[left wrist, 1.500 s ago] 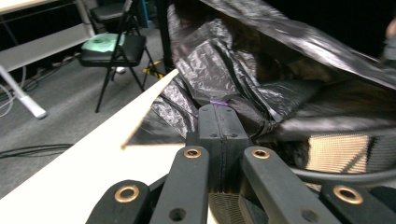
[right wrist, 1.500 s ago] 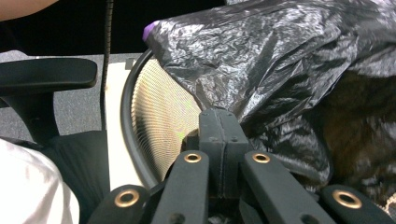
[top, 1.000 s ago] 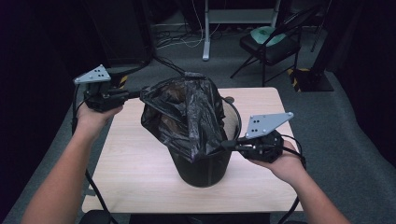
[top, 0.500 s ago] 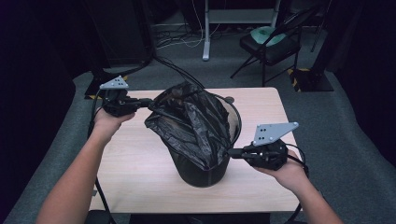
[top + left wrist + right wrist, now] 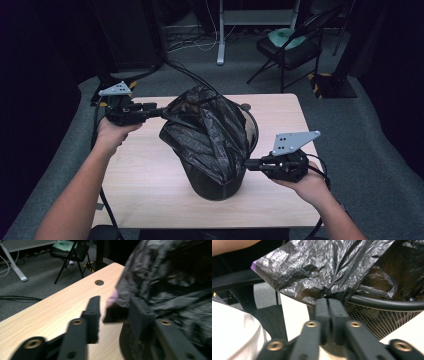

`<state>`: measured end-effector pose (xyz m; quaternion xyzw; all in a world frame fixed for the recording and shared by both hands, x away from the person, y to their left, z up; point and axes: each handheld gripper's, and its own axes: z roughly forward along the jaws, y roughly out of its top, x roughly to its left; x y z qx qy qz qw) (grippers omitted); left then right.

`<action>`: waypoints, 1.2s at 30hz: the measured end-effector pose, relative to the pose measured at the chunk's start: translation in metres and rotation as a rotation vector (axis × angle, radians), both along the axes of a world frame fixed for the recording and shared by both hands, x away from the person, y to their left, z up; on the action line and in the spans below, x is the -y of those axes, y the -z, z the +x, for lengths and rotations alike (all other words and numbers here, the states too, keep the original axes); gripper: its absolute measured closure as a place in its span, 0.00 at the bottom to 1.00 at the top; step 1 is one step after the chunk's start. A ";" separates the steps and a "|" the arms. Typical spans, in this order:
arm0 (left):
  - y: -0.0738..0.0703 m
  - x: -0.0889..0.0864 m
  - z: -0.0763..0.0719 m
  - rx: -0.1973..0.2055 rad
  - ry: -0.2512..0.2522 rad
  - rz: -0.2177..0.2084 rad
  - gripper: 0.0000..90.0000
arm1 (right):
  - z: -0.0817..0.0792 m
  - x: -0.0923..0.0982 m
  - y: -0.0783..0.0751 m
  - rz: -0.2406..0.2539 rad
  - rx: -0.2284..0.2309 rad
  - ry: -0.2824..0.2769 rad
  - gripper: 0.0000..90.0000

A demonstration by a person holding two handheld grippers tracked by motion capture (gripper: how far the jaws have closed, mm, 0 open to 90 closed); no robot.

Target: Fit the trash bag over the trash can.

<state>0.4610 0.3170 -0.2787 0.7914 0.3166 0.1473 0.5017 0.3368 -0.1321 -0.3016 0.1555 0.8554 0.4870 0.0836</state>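
On the table (image 5: 150,175), right tool (image 5: 328,301) pinches bag (image 5: 210,135); left tool (image 5: 113,312) gapes.

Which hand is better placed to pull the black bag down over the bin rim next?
Probably the right. The right gripper has its jaws pinched on the bag edge just above the bin rim. The left gripper has just been opening, its jaws apart beside the bag.

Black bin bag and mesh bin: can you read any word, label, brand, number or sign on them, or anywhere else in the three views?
No readable text anywhere.
Black bin bag: plain crinkled plastic, no print.
Mesh bin: no label.
Table: bare wood, no markings.
Grey plate on the right gripper: holes only, no writing.
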 end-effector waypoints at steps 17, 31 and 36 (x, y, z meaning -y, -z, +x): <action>-0.002 0.008 -0.047 0.025 0.097 -0.028 0.48 | 0.006 -0.010 -0.053 0.041 0.087 0.071 0.52; 0.012 0.021 -0.044 -0.039 0.148 -0.050 0.43 | 0.067 -0.025 -0.070 0.028 0.065 0.163 0.44; 0.017 0.020 -0.045 -0.044 0.179 -0.055 0.47 | 0.082 -0.038 -0.079 0.024 0.078 0.168 0.42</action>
